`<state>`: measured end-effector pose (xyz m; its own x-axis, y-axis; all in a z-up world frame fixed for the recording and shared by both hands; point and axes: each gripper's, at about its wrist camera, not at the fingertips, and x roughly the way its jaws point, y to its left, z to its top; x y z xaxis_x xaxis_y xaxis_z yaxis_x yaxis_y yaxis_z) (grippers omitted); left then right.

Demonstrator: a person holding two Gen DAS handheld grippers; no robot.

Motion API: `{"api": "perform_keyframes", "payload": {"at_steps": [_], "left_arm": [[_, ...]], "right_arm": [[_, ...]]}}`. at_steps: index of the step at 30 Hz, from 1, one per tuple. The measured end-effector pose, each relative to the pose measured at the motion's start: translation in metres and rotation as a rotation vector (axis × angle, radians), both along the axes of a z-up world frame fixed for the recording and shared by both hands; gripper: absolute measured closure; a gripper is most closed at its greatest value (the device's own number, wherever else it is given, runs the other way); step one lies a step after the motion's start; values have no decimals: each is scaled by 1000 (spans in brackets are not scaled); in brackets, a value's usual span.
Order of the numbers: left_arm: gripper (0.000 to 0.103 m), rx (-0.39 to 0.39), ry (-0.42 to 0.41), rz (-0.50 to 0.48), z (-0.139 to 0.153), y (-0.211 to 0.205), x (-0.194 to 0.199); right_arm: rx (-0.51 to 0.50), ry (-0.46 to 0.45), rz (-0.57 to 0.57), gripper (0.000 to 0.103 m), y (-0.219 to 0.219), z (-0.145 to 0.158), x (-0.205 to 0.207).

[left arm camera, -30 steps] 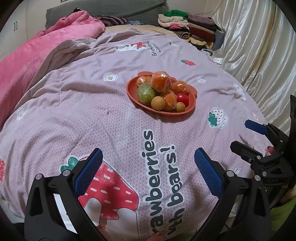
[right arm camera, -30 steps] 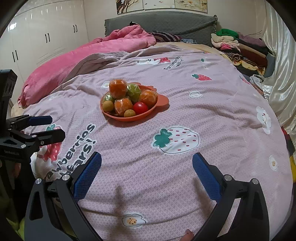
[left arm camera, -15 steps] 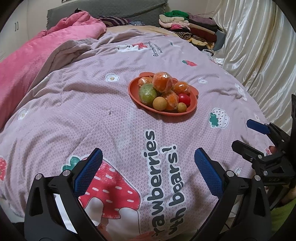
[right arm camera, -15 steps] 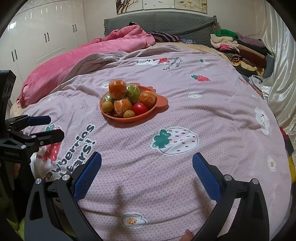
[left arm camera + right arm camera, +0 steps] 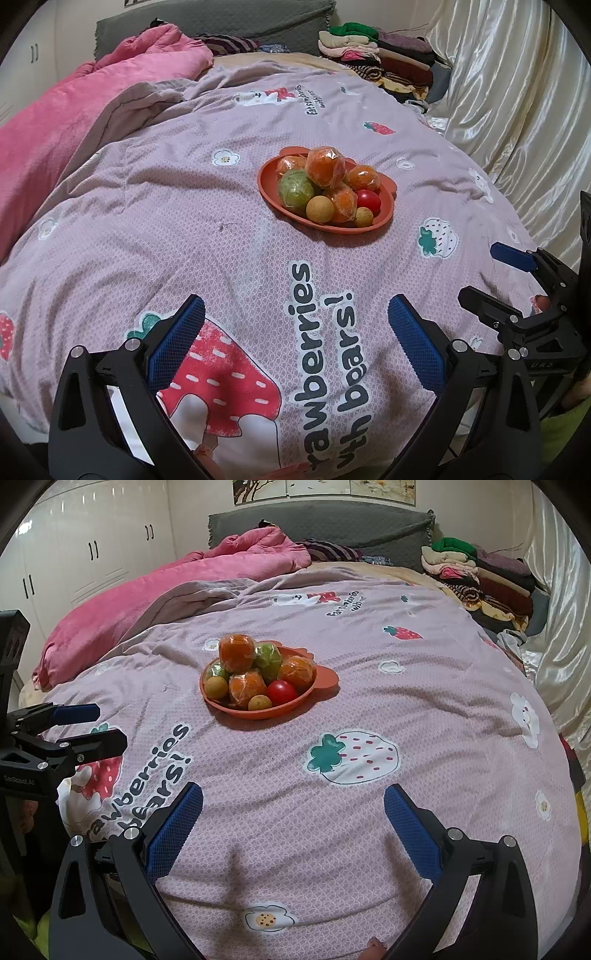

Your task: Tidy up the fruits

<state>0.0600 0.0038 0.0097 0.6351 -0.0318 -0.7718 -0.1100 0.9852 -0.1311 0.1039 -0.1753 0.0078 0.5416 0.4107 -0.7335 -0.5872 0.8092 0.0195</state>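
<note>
Both wrist views look from the foot of the bed toward the headboard (image 5: 317, 520), low over the quilt (image 5: 184, 221); the left sits left of the right. Both share the fruit plate (image 5: 269, 192) (image 5: 258, 712), well ahead.

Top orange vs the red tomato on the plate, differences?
The top orange is wrapped in clear film; the red tomato is bare and glossy. The orange sits on top of the pile; the tomato lies low at the plate's near rim. The orange looks bigger. Both are round.
</note>
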Motion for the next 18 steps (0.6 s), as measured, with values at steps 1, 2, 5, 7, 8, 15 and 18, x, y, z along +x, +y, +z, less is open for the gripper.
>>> {"api": "perform_keyframes", "payload": {"at_steps": [1, 2, 5, 7, 8, 15, 18], "left_arm": [[10, 1, 1, 1, 0, 0, 0], [10, 3, 3, 1, -1, -1, 0], [10, 4, 3, -2, -1, -1, 1], [10, 6, 5, 0, -2, -1, 2], [10, 7, 7, 1, -3, -1, 2], [10, 12, 11, 3, -4, -1, 3], [10, 14, 12, 7, -4, 0, 4]], "right_arm": [[0, 0, -2, 5, 0, 0, 0], [0, 1, -3, 5, 0, -1, 0], [0, 0, -2, 5, 0, -1, 0], [-1, 0, -3, 5, -1, -1, 0], [0, 1, -4, 5, -1, -1, 0], [-1, 1, -5, 5, -1, -2, 1], [0, 2, -5, 5, -1, -2, 1]]}}
